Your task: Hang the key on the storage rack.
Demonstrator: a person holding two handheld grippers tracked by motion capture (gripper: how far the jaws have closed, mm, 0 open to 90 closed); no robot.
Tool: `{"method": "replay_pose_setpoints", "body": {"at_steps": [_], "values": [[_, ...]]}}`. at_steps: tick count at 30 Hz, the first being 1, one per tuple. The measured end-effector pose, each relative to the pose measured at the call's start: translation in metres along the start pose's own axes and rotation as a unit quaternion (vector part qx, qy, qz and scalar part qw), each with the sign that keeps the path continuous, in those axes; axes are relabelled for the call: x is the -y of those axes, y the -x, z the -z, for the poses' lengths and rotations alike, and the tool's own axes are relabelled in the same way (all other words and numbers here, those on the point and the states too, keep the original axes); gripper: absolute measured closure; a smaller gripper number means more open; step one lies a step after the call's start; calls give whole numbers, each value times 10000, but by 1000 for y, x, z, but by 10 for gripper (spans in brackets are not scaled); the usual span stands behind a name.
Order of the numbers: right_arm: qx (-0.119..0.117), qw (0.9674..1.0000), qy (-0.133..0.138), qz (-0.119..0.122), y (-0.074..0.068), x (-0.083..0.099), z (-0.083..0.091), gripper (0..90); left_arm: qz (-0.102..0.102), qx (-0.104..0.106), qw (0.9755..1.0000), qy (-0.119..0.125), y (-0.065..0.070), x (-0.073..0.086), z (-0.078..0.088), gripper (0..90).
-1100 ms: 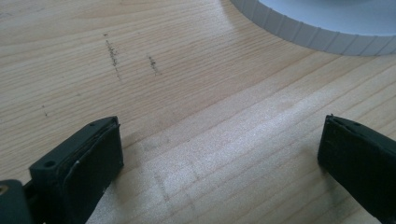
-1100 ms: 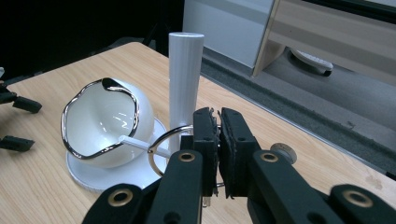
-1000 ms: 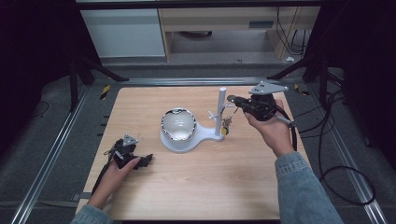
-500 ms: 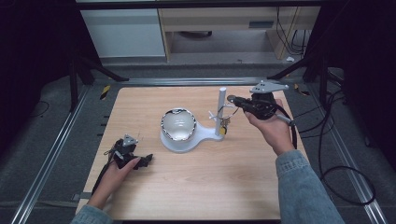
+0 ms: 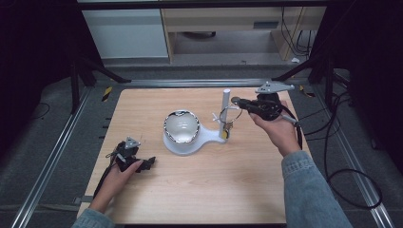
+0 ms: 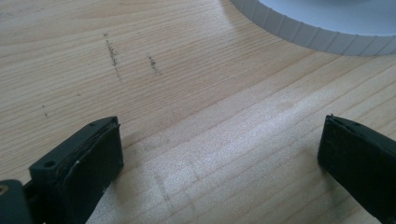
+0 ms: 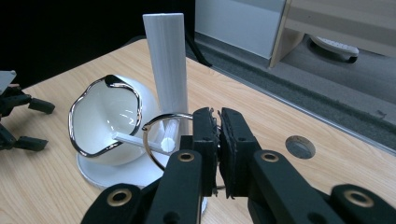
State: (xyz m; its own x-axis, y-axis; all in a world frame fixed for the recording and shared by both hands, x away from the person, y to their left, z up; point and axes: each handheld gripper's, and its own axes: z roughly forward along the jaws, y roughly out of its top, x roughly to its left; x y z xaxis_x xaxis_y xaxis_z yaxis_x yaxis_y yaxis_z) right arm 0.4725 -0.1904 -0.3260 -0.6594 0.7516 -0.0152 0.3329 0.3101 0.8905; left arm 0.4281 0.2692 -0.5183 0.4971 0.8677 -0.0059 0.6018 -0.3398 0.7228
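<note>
Metal key ring (image 7: 161, 135): thin silver loop, clamped at its near edge between the pads of the right tongs (image 7: 219, 140). The ring stands out ahead of the tong tips and encircles the end of a short white peg (image 7: 142, 141) that sticks out sideways from the white post (image 7: 168, 70). Ring touching the peg or just clear of it: cannot tell. In the high view the ring (image 5: 228, 113) sits just left of the right tongs (image 5: 236, 101), level with the upper half of the post (image 5: 225, 114); something small and yellowish hangs below it near the post's foot (too small to identify).

Right tongs: jaws together, pinching the ring's wire, no gap visible between the pads. Held in the right hand (image 5: 275, 128) above the counter (image 5: 228, 185), pointing toward the post.

Stand: post rises upright from a flat white base (image 5: 202, 138). Past the post from the right tongs sits a white bowl with a wavy chrome rim (image 7: 105, 119), on the same base.

Left tongs (image 6: 219, 154): jaws wide apart, nothing between them, bare wood below. Ahead of them, the ribbed white edge of the base (image 6: 299, 32). In the high view they (image 5: 148, 164) lie low on the counter in the left hand (image 5: 119, 173), well apart from the ring.
</note>
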Motion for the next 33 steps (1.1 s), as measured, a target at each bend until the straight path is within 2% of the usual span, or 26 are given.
{"method": "replay_pose_setpoints", "body": {"at_steps": [18, 33], "values": [[-49, 9999, -53, -151, 6, 2, -2, 845, -2, 0, 10000, -2, 0, 0, 0, 0], [25, 9997, -60, -252, 12, 3, -1, 832, 1, -1, 10000, -3, 0, 0, 0, 0]]}}
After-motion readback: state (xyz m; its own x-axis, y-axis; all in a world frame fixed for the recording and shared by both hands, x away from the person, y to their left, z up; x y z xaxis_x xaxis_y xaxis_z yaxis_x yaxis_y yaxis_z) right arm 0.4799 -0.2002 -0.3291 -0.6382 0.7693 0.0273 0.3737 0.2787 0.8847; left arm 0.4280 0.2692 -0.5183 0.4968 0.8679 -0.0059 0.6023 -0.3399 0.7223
